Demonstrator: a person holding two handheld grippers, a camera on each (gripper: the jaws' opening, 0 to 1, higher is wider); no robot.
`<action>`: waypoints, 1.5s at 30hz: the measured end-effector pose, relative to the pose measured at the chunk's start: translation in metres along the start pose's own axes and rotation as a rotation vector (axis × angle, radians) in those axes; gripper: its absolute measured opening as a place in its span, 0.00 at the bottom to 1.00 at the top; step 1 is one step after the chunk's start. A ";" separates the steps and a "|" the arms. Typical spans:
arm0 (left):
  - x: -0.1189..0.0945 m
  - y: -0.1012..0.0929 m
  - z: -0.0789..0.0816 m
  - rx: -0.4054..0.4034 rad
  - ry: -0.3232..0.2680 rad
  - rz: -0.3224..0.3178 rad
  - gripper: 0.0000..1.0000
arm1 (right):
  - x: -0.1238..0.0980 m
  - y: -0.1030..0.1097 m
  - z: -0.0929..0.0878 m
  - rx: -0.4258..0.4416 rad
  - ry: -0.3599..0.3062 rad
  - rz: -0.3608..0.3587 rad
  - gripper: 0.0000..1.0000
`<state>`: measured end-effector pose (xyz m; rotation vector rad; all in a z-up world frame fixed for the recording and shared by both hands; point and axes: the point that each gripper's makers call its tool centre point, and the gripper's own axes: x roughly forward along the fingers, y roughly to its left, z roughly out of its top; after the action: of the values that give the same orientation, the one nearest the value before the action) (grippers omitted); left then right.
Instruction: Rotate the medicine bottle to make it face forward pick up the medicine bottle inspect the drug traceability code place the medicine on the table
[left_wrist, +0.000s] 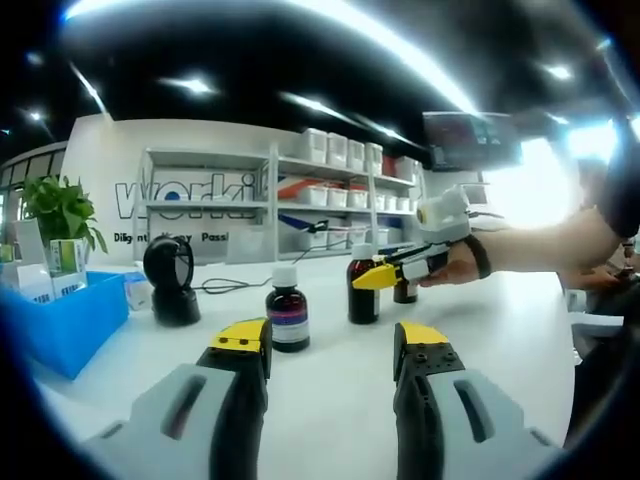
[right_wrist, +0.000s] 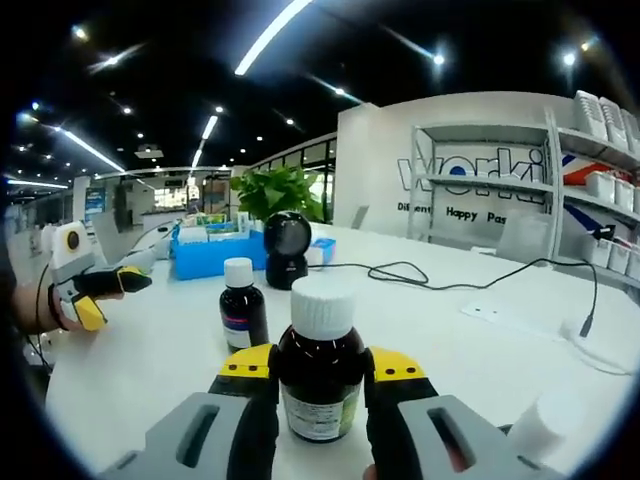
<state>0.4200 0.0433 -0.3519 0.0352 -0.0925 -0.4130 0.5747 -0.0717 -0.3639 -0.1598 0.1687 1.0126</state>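
Bottle (right_wrist: 319, 370) nearest, upright on table (right_wrist: 480, 330), clamped between right tongs (right_wrist: 319, 372), label partly turned: grip suits rotating. Second bottle (right_wrist: 243, 305) just beyond-left. Left tongs (left_wrist: 332, 340) agape, empty, bottle (left_wrist: 288, 310) ahead.

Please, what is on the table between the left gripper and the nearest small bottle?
Nothing: in the left gripper view, bare white table separates the left gripper from the small bottle.

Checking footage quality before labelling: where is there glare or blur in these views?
Left gripper view: blown-out glare at upper right behind the right gripper; shelf lettering soft. Right gripper view: the gripped medicine bottle is fairly sharp, its label small; ceiling lights streak.
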 end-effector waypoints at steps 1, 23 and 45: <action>0.000 0.000 0.000 0.000 0.000 0.001 0.40 | 0.000 0.000 0.000 0.000 0.000 0.000 0.29; 0.000 0.001 0.002 0.002 -0.010 0.007 0.40 | -0.001 -0.005 -0.001 0.023 0.023 -0.130 0.28; 0.000 0.001 0.002 0.009 -0.010 0.007 0.40 | -0.007 0.000 -0.003 0.094 0.029 -0.417 0.28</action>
<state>0.4200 0.0447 -0.3501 0.0415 -0.1039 -0.4057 0.5702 -0.0782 -0.3657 -0.1176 0.1998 0.5860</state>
